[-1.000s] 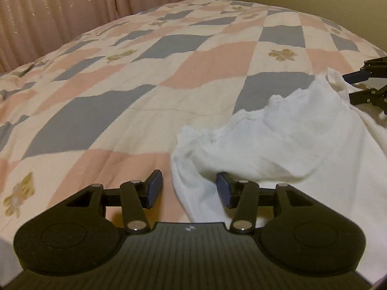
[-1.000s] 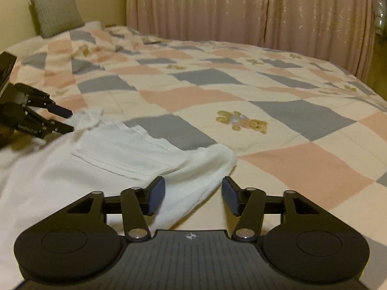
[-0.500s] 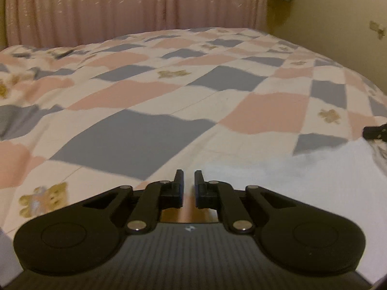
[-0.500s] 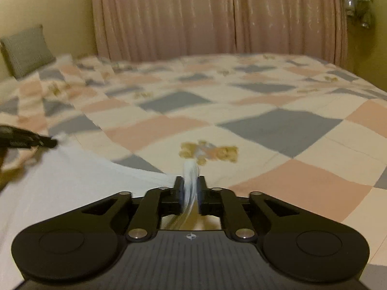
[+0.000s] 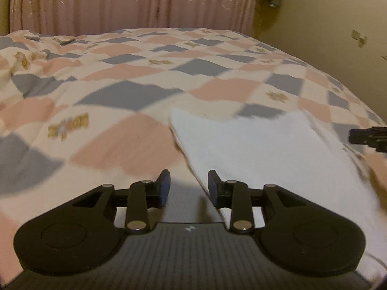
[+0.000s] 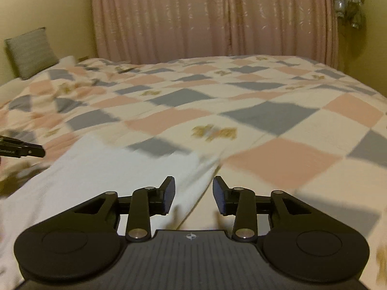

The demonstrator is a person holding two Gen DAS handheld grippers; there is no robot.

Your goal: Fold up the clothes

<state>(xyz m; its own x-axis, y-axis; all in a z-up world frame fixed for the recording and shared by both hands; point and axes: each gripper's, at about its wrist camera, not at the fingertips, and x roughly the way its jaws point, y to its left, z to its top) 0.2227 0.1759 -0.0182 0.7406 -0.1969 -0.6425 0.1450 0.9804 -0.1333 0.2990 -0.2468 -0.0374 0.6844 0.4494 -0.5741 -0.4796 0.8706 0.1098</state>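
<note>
Pink-and-grey checked quilt [image 6: 278, 120] under white garment [image 5: 266, 149], curtain [image 6: 212, 17] behind.

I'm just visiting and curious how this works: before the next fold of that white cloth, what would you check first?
1. Left tongs open and empty: ok.
2. Right tongs open and empty: ok.
3. White garment lying flat on the checked bedspread: ok.
4. Garment edge within reach between each pair of tongs: ok.
5. Fold lines even: cannot tell, the pictures are blurred.
6. Far corners aligned: cannot tell.
</note>
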